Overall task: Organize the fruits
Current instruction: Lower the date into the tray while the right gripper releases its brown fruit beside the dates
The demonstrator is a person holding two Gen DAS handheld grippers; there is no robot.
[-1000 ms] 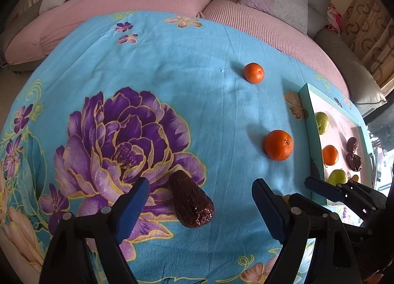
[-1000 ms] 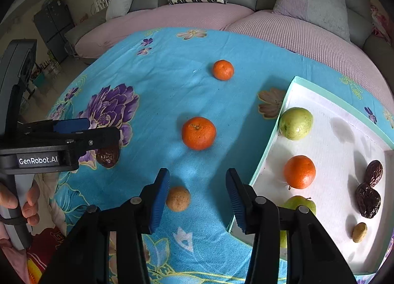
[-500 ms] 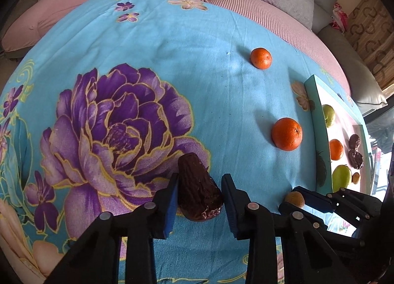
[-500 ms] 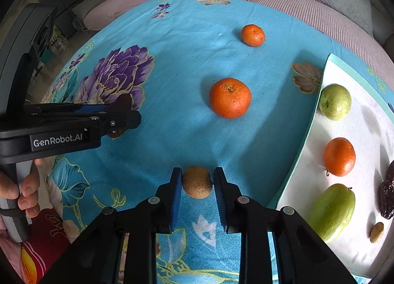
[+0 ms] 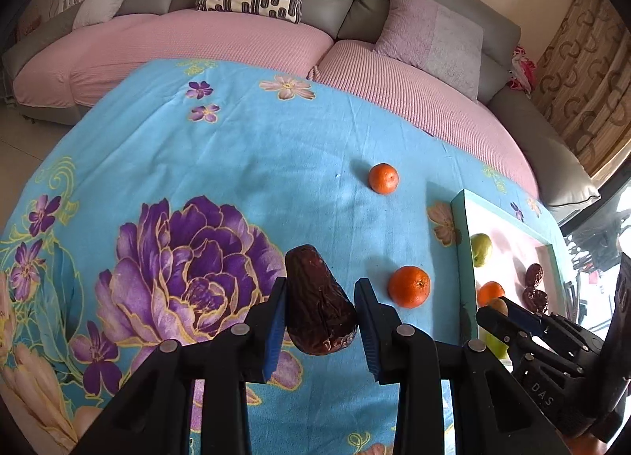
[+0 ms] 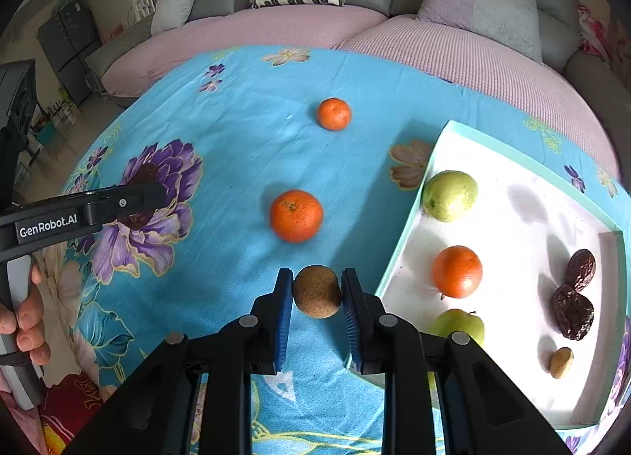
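Two pickups underway: left gripper (image 5: 318, 311) clamped on a date (image 5: 319, 301), right gripper (image 6: 316, 294) on a small brown fruit (image 6: 316, 291). Tray (image 6: 524, 163) at the desk's right edge holds several; two oranges (image 6: 295, 215) remain.

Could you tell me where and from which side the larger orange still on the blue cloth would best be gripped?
Probably across the widest middle of the larger orange, coming down from above. It is round, so any pair of opposite sides serves, and bare tablecloth surrounds it. The tray rim lies well to its right, so open fingers should fit.
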